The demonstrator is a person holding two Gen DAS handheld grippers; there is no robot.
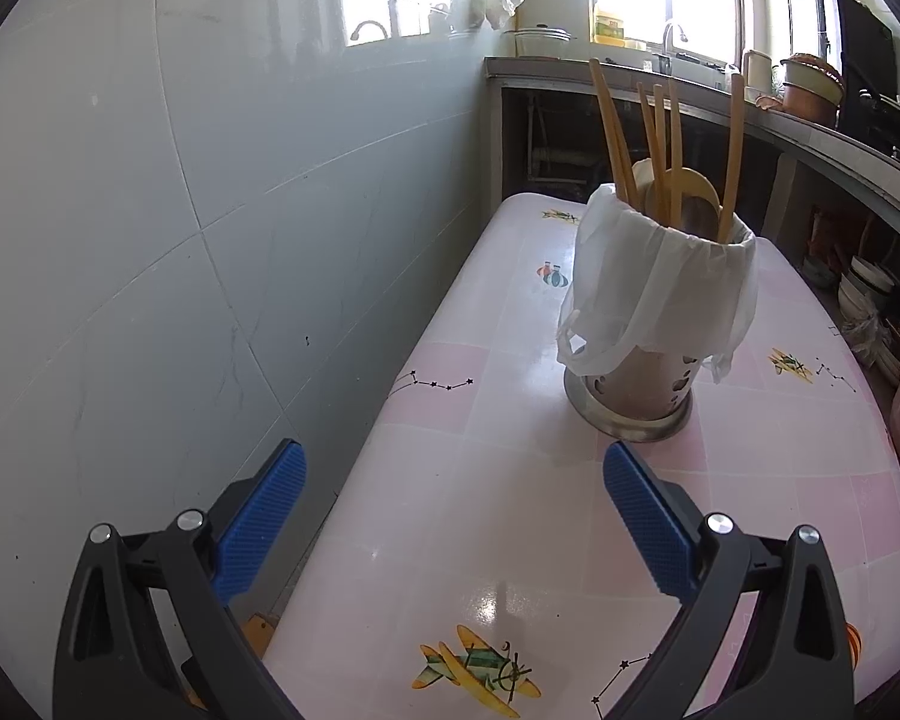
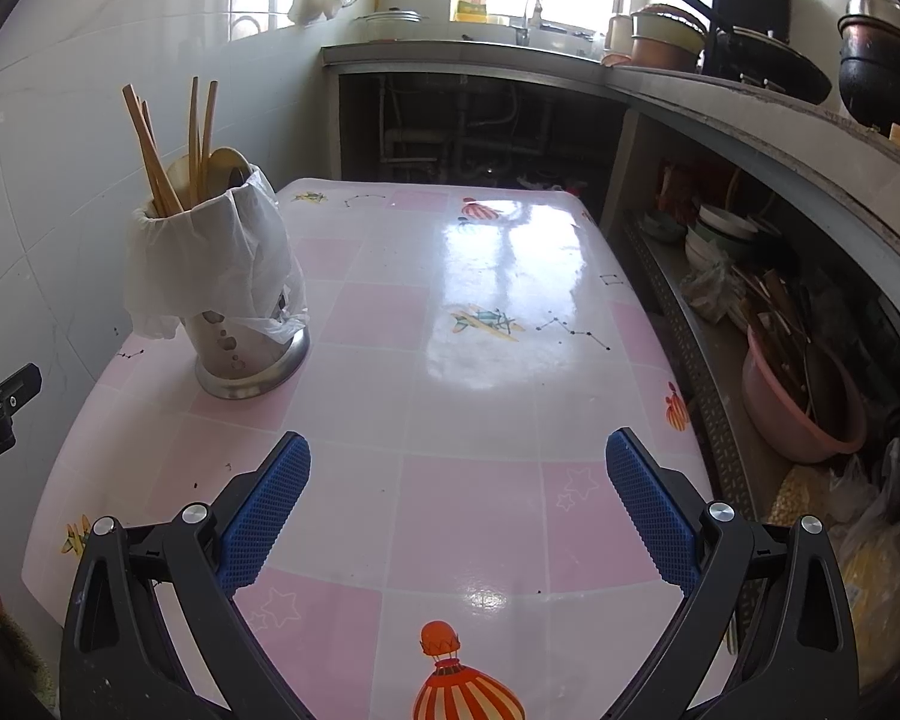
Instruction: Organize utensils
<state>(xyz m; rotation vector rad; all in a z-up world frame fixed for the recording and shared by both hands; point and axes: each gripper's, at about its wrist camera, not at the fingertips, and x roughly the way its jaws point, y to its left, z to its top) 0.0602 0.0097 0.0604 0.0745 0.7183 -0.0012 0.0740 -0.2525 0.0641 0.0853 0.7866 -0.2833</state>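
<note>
A perforated steel utensil holder (image 1: pixel 636 387) stands on the pink checked table (image 1: pixel 510 510), lined with a white plastic bag (image 1: pixel 660 294). Several wooden chopsticks (image 1: pixel 663 138) and a wooden spoon (image 1: pixel 699 189) stand upright in it. In the right wrist view the holder (image 2: pixel 252 354) stands at the table's left side with the chopsticks (image 2: pixel 174 144) in it. My left gripper (image 1: pixel 455 462) is open and empty, short of the holder. My right gripper (image 2: pixel 457 450) is open and empty over the table's near half. The left gripper's side (image 2: pixel 0 408) shows at the left edge.
A tiled wall (image 1: pixel 150 210) runs along the table's left side. A counter (image 2: pixel 720 96) with pots runs behind and to the right. Under it sit stacked bowls (image 2: pixel 714 234) and a pink basin (image 2: pixel 798 396) with utensils. Bags (image 2: pixel 870 546) lie at the lower right.
</note>
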